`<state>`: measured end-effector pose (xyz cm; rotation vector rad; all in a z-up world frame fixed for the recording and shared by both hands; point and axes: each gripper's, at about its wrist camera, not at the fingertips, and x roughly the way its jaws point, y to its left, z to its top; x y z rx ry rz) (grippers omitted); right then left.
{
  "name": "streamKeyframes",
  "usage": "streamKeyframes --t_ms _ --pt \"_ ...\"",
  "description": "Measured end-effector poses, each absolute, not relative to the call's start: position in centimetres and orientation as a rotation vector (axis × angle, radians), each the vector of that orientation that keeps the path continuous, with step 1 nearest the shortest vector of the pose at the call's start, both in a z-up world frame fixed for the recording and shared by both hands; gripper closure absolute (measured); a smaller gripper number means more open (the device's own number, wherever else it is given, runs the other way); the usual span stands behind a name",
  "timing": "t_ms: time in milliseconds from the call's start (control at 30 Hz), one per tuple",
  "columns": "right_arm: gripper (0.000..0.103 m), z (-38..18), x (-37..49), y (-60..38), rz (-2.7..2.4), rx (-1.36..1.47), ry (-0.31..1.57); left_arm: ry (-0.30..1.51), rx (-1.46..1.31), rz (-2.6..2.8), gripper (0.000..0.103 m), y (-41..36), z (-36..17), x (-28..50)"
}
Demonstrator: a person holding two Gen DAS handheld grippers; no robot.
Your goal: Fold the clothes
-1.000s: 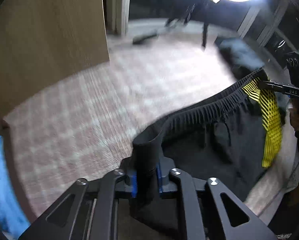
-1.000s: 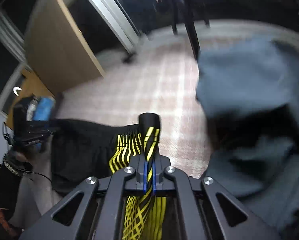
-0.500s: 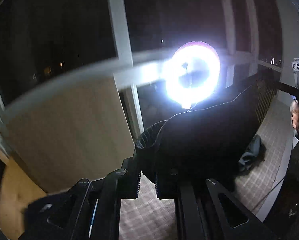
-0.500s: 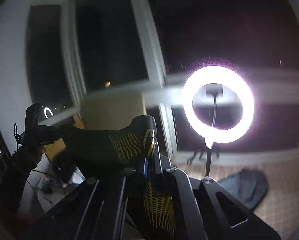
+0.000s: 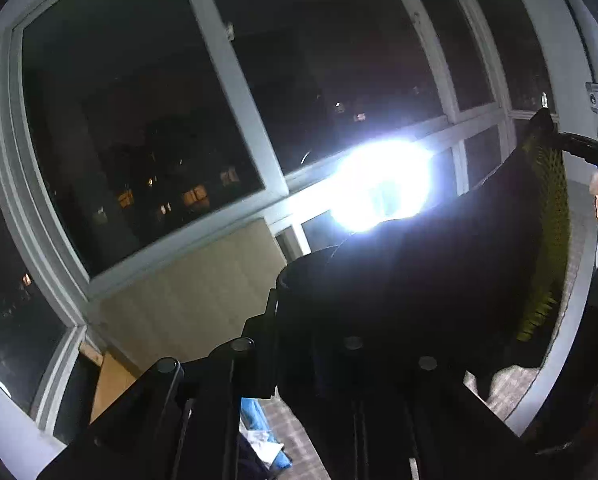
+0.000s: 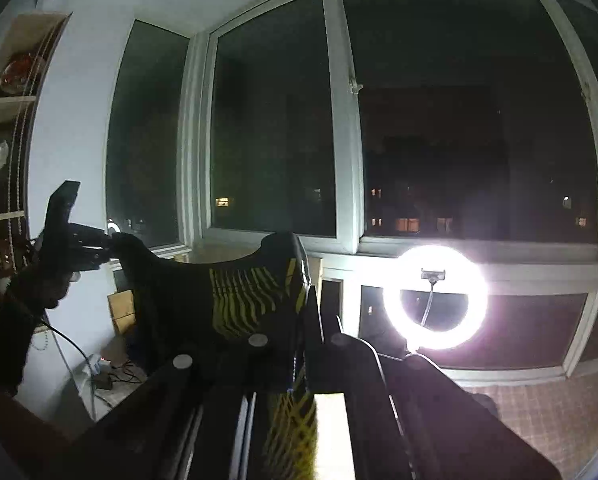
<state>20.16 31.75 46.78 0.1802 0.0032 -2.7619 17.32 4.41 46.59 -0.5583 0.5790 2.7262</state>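
Black shorts with yellow striped side panels hang in the air, stretched by the waistband between both grippers. My left gripper is shut on one waistband end. My right gripper is shut on the other end, by the yellow stripes. In the left wrist view the right gripper shows at the far right. In the right wrist view the left gripper shows at the left, pinching the cloth.
A lit ring light stands before tall dark windows. A checkered surface lies below, with blue cloth at its left. Shelves and a wooden panel stand at the left.
Both grippers have lifted the shorts off the checkered surface and tilted upward. The views now face the windows and ring light instead of the surface.
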Motion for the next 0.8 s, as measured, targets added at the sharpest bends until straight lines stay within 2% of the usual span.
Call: streamKeyframes --t_ms 100,167,200,267,333,433,567,633,667,700,767,800 --pt "0.1 44.6 16.5 32.1 -2.752 0.294 -0.058 0.575 -0.68 2.719 0.089 4.0 43.8 13.7" --pt "0.1 41.2 11.6 32.8 -2.743 0.424 -0.123 0.562 -0.793 2.702 0.09 3.7 40.8 9.9" --pt "0.1 39.1 9.0 33.1 -2.747 0.49 -0.144 0.546 -0.859 2.692 0.09 3.5 38.8 7.4" --pt "0.1 34.5 3.7 33.7 -2.751 0.631 -0.191 0.53 -0.998 2.685 0.099 3.1 34.2 2.1" --pt "0.1 28.8 -1.9 34.9 -2.747 0.799 -0.26 0.526 -1.144 2.686 0.101 2.7 29.1 -3.5" --pt "0.1 19.9 -9.2 36.3 -2.717 1.029 -0.342 0.421 -1.307 2.583 0.102 3.0 22.0 -7.3" --pt "0.099 8.4 -16.9 36.4 -2.654 1.425 -0.182 0.281 -1.507 2.427 0.101 3.3 12.6 -12.4" --pt "0.099 5.3 -18.0 37.9 -2.628 1.513 -0.222 0.212 -1.6 2.343 0.099 3.5 7.9 -14.9" --pt "0.099 4.6 -18.0 38.6 -2.619 1.515 -0.255 0.179 -1.642 2.299 0.092 3.7 5.6 -16.0" --pt "0.099 4.6 -18.1 39.1 -2.616 1.503 -0.274 0.169 -1.643 2.249 0.088 4.4 4.9 -15.5" --pt "0.099 4.7 -18.5 40.0 -2.601 1.493 -0.31 0.205 -1.621 2.225 0.064 5.9 4.4 -14.7" --pt "0.099 5.0 -18.5 40.3 -2.59 1.493 -0.325 0.222 -1.61 2.214 0.056 6.6 4.1 -14.3"
